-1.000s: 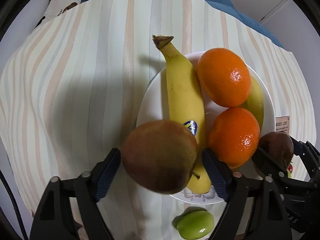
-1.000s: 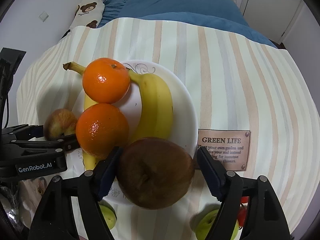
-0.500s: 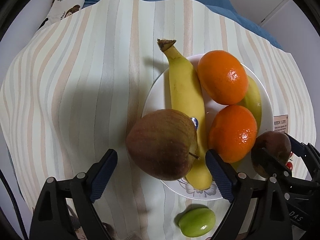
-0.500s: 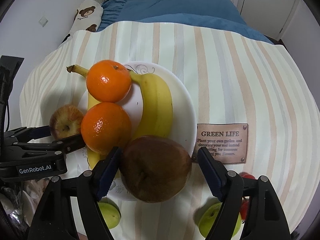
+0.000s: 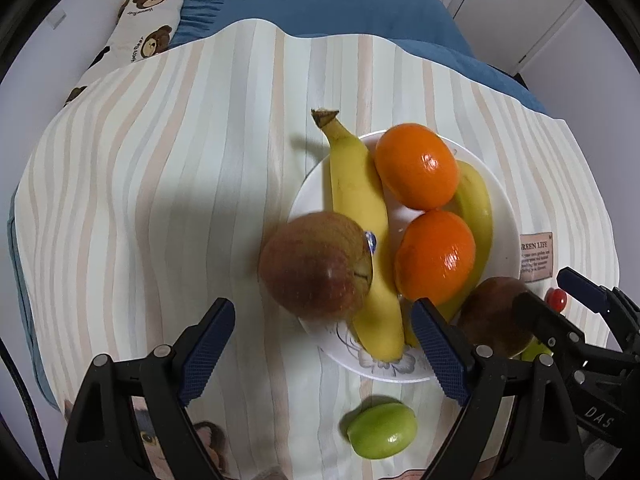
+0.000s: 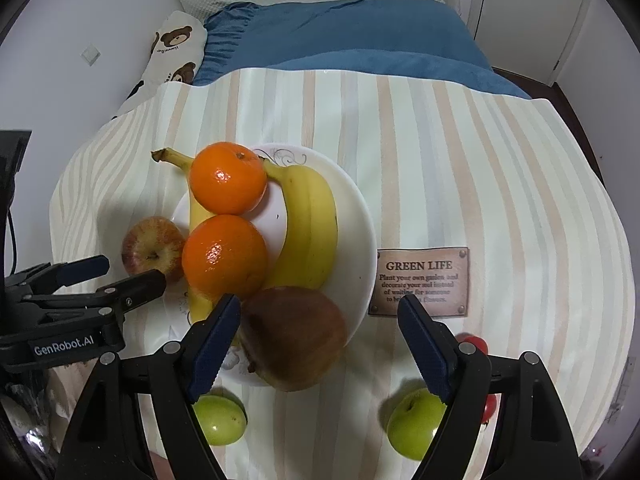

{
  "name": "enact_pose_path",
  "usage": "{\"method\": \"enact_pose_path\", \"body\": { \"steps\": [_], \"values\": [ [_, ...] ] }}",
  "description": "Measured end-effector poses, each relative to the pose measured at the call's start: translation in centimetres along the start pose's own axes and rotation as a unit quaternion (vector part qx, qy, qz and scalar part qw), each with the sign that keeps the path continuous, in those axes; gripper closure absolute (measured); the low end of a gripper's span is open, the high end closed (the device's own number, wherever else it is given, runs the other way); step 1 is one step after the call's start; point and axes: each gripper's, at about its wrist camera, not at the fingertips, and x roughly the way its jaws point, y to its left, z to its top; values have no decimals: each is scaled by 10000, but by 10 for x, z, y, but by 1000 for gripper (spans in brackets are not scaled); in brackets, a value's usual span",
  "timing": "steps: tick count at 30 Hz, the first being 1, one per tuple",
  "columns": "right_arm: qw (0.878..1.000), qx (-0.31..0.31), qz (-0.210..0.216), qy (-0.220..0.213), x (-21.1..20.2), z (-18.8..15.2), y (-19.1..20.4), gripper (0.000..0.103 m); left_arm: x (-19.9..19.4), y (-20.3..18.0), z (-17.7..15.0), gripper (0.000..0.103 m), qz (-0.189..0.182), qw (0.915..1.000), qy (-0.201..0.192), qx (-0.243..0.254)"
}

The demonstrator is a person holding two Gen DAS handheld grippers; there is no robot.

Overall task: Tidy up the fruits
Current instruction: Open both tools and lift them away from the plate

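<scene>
A white plate (image 5: 506, 216) (image 6: 360, 216) holds two bananas (image 5: 356, 184) (image 6: 312, 216) and two oranges (image 5: 416, 166) (image 6: 226, 178). A red apple (image 5: 316, 264) (image 6: 150, 246) rests on the plate's left rim. A brown apple (image 6: 294, 336) (image 5: 494, 316) rests on the near right rim. My left gripper (image 5: 322, 350) is open and empty, just behind the red apple. My right gripper (image 6: 318, 344) is open, its jaws on either side of the brown apple without touching it.
Green fruits lie on the striped cloth near the plate (image 5: 382, 430) (image 6: 220, 420) (image 6: 416, 424). Small red fruits (image 6: 474, 344) sit at the right. A "GREEN LIFE" label (image 6: 418, 280) is sewn on the cloth. A blue blanket (image 6: 340, 36) and bear pillow (image 6: 172, 48) lie behind.
Both grippers opened, released their apples at the plate's rim and pulled back toward me. The apples now rest on the plate edges.
</scene>
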Motion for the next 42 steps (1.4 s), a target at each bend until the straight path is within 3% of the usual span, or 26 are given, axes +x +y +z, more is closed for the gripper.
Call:
{"method": "enact_pose_path", "body": {
  "steps": [10, 14, 19, 29, 42],
  "values": [
    [9995, 221, 212, 69, -1, -32, -3, 16, 8, -2, -54, 13, 157, 9998, 49, -143],
    [9994, 241, 237, 0, -12, -43, -1, 16, -5, -5, -77, 13, 257, 9994, -132, -169],
    [9995, 99, 87, -273, -41, -56, 4, 6, -45, -11, -103, 13, 322, 9976, -584, -171],
    [9935, -349, -110, -1076, -134, -93, 22, 4, -140, -29, -134, 13, 363, 9880, -1503, -60],
    [9815, -572, -27, -1827, -245, -151, 34, 3, -238, -44, -193, 13, 366, 9727, -2293, 7]
  ]
}}
